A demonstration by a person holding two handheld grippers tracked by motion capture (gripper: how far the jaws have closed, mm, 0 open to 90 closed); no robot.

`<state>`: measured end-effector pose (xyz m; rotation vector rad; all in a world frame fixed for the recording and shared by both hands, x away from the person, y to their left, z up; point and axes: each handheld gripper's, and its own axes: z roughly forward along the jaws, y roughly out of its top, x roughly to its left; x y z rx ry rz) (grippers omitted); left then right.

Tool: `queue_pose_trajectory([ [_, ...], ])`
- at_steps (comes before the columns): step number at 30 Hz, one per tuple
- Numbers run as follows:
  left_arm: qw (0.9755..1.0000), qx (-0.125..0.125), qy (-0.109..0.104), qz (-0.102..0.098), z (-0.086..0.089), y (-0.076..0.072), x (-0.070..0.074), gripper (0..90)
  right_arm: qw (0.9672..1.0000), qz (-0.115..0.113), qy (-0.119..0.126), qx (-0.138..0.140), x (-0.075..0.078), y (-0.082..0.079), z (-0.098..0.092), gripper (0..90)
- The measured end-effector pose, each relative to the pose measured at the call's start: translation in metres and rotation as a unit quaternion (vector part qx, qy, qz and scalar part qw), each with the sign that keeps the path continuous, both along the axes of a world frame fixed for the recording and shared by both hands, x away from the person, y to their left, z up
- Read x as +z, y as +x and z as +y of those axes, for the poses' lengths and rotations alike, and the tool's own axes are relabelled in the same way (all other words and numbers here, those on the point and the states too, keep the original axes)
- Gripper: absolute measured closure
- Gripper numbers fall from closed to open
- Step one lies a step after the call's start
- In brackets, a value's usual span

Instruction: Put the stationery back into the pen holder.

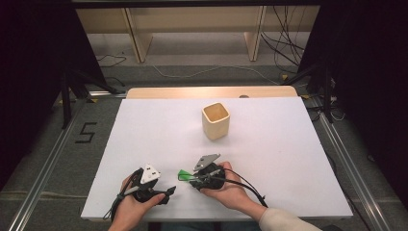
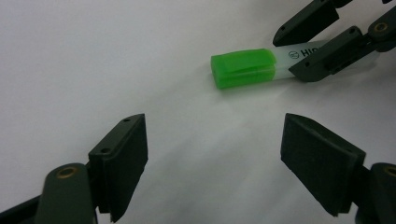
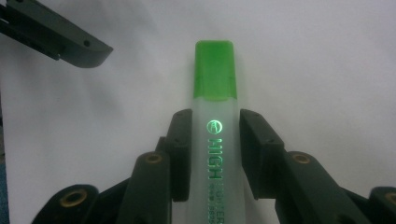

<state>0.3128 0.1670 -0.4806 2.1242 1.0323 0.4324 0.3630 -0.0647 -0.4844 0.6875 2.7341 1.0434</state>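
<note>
The right gripper (image 1: 191, 177) is clamped on a highlighter (image 3: 216, 140). In the right gripper view both black jaws press against the sides of its frosted barrel, and the green cap (image 3: 214, 69) sticks out beyond the jaw tips. Green lettering reading "HIGH" runs along the barrel between the jaws. In the high view the right hand (image 1: 230, 189) holds this gripper low over the near part of the white worktop (image 1: 269, 159), with the green cap pointing toward the left gripper (image 1: 169, 191).

The left gripper is released. In the left gripper view its two jaws stand wide apart with bare worktop between them and nothing held. The highlighter lies ahead of them, cap end nearest, gripped farther back by the other gripper. The left hand (image 1: 131, 207) holds this gripper just beside the near edge of the worktop.

Whether the highlighter rests on the worktop or is raised slightly above it cannot be told.

A cream square cup (image 1: 215, 121) stands upright toward the far middle of the worktop, well apart from both grippers, mouth open upward.
</note>
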Motion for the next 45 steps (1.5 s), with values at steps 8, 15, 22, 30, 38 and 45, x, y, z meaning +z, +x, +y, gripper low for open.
queue_pose_trajectory([
  [8, 1.0000, 0.000, 0.001, 0.002, 0.001, 0.000, 0.000, 23.1, 0.9995, -0.007, 0.023, -0.021, 0.006, 0.002, -0.006, 66.6],
  [15, 1.0000, 0.000, 0.002, 0.001, 0.002, 0.001, 0.000, 23.1, 0.9987, -0.007, 0.039, -0.031, 0.008, 0.005, -0.011, 66.6],
  [22, 1.0000, 0.001, 0.001, 0.002, 0.002, 0.001, 0.000, 23.2, 0.9977, -0.011, 0.053, -0.041, 0.012, 0.006, -0.014, 66.6],
  [30, 1.0000, 0.003, 0.000, 0.001, 0.002, 0.001, 0.000, 23.3, 0.9965, -0.016, 0.065, -0.050, 0.015, 0.008, -0.019, 66.6],
  [38, 1.0000, 0.004, -0.001, 0.001, 0.002, 0.001, 0.000, 23.3, 0.9953, -0.022, 0.075, -0.058, 0.019, 0.010, -0.023, 66.6],
  [45, 1.0000, 0.005, -0.001, 0.002, 0.002, 0.001, -0.001, 23.3, 0.9944, -0.025, 0.080, -0.063, 0.022, 0.011, -0.026, 66.6],
])
